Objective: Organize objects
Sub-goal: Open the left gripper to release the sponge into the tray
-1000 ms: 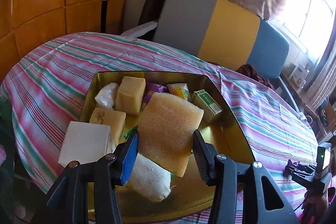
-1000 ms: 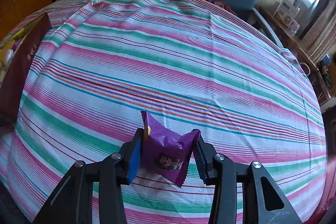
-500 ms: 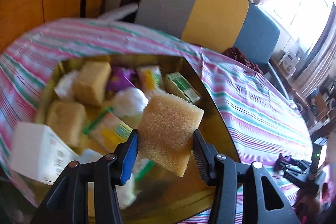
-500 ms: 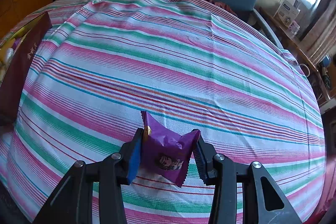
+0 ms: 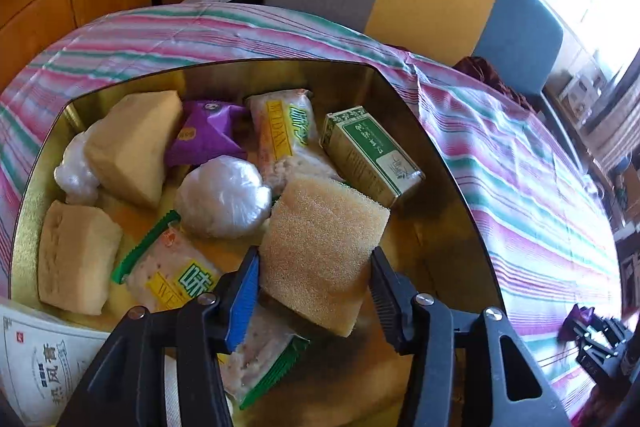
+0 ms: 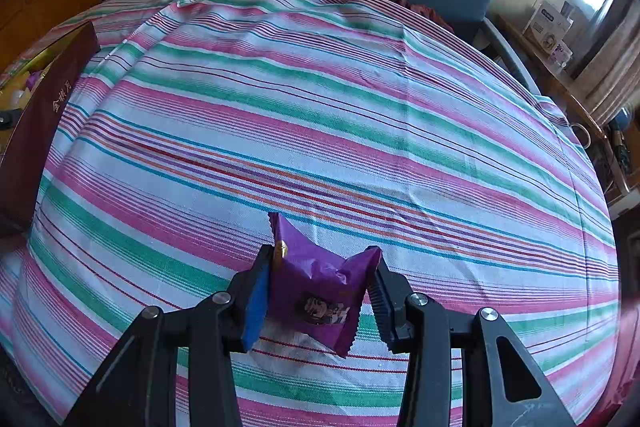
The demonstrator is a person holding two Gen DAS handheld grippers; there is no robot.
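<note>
The sponge (image 5: 324, 255) is being released over the gold tin (image 5: 436, 163) as the left gripper (image 5: 314, 287) has just been opening. The purple packet (image 6: 320, 291) is being pinched by the right gripper (image 6: 318, 287). The sponge could be bounced off the crowded snacks.

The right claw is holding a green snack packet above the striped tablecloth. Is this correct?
Not quite: the snack packet between the fingers of the right claw is purple, not green. The right wrist view shows it, held above the striped tablecloth as you say.
</note>
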